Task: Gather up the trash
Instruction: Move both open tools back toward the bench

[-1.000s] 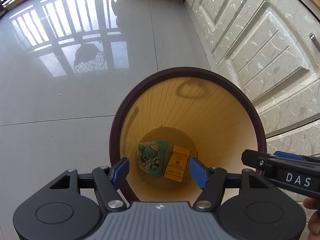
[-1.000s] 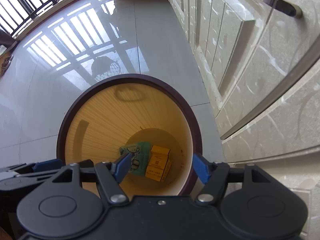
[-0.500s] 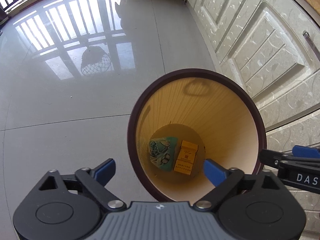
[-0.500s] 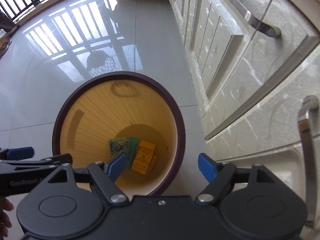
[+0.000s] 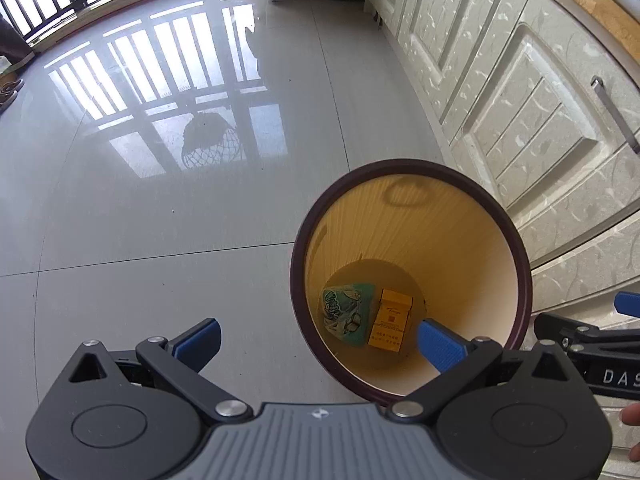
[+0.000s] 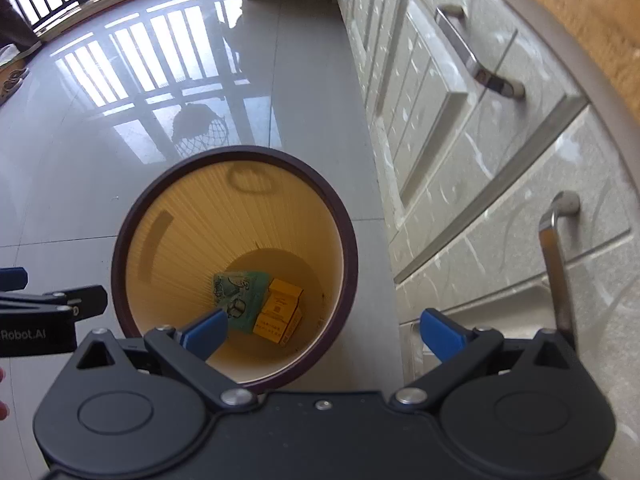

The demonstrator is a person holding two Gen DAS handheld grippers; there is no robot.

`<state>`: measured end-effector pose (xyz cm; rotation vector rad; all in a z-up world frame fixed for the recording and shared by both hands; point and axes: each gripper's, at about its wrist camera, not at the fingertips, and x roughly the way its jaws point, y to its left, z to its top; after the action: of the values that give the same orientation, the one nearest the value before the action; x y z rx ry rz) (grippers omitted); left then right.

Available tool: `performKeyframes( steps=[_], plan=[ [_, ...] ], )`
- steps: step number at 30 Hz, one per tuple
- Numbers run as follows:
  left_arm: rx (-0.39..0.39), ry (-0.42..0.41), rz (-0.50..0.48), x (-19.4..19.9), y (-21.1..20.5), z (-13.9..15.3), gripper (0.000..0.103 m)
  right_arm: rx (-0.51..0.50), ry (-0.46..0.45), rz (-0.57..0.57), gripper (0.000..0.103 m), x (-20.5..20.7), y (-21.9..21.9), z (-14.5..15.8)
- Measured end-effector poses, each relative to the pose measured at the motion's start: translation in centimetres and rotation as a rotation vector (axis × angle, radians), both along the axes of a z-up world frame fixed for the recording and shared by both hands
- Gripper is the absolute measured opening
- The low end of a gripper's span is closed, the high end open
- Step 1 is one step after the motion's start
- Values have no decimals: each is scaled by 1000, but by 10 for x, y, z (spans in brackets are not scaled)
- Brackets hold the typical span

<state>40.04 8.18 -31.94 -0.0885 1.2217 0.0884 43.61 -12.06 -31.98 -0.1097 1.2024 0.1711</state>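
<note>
Looks pretty much wrapped up here. Going left to right: the left tool (image 5: 318, 342) has just been opened and is spread wide with nothing between its jaws, held above the bin (image 5: 520, 264). A green wrapper (image 5: 347, 313) and a yellow box (image 5: 390, 322) can be seen side by side at the bottom (both touching). The right tool (image 6: 322, 330) has just been opened too, also empty. No more trash is seen on the floor (image 5: 160, 216).

Daylight, bright, enters from barred windows (image 5: 80, 4) at upper left. Strong glare on glossy floor (image 5: 160, 92) mirrors the bars. Bin (image 5: 412, 216) interior glows warm yellow, bottom shaded. Fisheye bends cabinets (image 6: 460, 128) at right edge; slight blur there.
</note>
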Motion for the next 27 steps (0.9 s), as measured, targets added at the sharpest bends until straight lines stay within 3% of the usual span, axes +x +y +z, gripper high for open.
performKeyframes(
  steps=[17, 27],
  plan=[
    [39, -295, 129, -30, 28, 110, 103, 59, -308, 105, 103, -29, 19, 112],
    [40, -511, 103, -43, 4, 183, 103, 71, -498, 46, 103, -43, -2, 180]
  ],
)
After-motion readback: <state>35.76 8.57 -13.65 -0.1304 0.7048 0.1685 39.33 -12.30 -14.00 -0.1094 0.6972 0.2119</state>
